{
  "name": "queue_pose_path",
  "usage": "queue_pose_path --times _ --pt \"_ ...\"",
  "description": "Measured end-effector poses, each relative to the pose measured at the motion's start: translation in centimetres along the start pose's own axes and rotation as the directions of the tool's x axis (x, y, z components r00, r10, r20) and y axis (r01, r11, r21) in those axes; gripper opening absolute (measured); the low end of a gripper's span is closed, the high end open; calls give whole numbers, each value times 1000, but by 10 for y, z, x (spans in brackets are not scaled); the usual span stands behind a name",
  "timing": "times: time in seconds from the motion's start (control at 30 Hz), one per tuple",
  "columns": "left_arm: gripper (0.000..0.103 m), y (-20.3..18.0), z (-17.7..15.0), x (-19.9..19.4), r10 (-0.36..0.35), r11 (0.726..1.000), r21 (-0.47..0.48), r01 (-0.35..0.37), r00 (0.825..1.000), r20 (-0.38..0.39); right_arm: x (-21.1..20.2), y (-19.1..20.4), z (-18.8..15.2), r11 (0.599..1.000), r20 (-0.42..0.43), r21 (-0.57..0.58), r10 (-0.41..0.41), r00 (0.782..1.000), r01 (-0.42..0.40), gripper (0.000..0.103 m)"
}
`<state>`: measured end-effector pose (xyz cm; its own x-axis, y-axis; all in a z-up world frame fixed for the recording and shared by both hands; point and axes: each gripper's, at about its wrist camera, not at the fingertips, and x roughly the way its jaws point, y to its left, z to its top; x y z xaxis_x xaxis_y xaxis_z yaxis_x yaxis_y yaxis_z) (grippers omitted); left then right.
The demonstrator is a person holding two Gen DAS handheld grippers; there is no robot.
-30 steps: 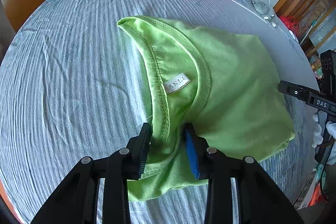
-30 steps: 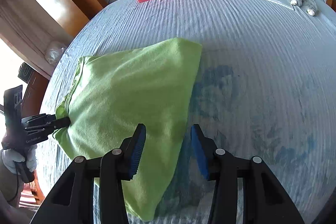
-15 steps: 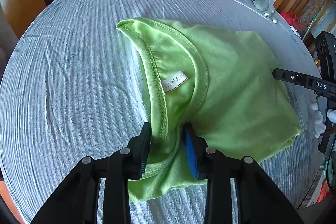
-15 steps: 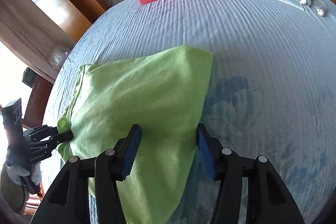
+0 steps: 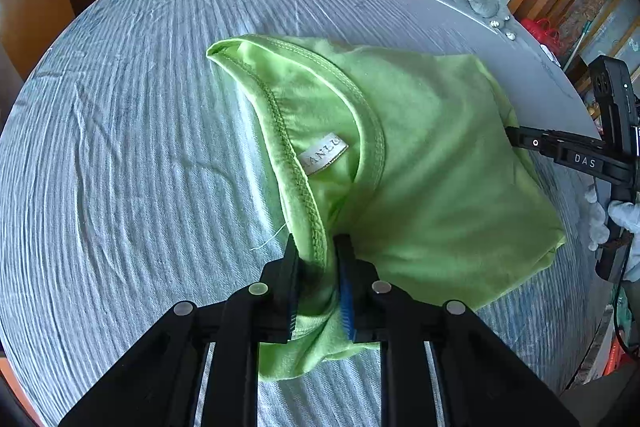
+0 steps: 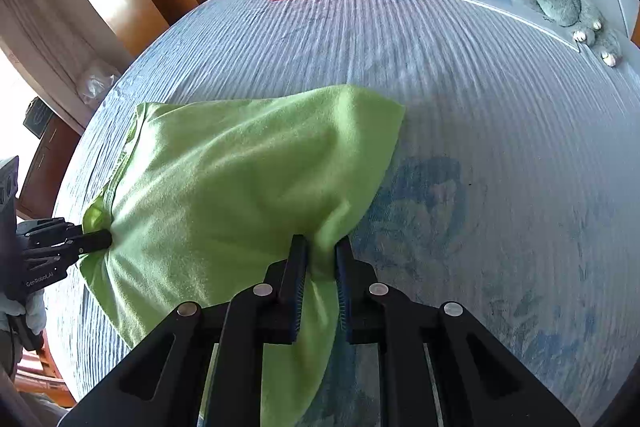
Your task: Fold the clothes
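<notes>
The shirt [image 5: 432,155] is now pinched by both closing grippers. The right gripper [image 6: 322,259], earlier wide around the hem, is narrowed onto it. The collar is gripped tighter by the left gripper [image 5: 316,255].

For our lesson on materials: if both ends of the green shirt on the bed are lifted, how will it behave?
Probably floppy: the green shirt already bunches where the left hand-held gripper and right hand-held gripper are closing on it. It looks thin, so likely light. Its middle would likely sag, dragging on the striped bedsheet.

right gripper [image 6: 321,255] closing on green shirt [image 6: 240,187] edge, left gripper [image 6: 96,239] at far corner, on striped bedsheet [image 6: 480,99]
</notes>
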<state>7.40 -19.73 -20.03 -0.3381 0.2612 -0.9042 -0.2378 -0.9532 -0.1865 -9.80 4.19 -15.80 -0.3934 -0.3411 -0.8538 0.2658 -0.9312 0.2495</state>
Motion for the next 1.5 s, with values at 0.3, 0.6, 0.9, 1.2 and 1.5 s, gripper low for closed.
queue_pose_path --times 0.3,0.6,0.9,1.2,1.5 --pt "18 23 -9 -18 -17 999 -29 17 1000 -1 0 5 13 996 27 -50 -70 997 71 23" --pt "12 30 -4 -19 24 1000 -10 -23 999 30 14 15 26 992 51 -118 -43 998 49 22" --pt "8 34 14 -25 18 1000 -1 -18 996 88 -19 17 19 997 142 -73 5 990 6 10" --pt "10 52 21 -31 -8 999 -43 11 998 55 -49 31 25 992 165 -102 -61 984 79 9" --pt "36 71 42 -29 13 999 -35 -14 1000 -16 -22 8 22 998 93 -21 -51 994 53 12"
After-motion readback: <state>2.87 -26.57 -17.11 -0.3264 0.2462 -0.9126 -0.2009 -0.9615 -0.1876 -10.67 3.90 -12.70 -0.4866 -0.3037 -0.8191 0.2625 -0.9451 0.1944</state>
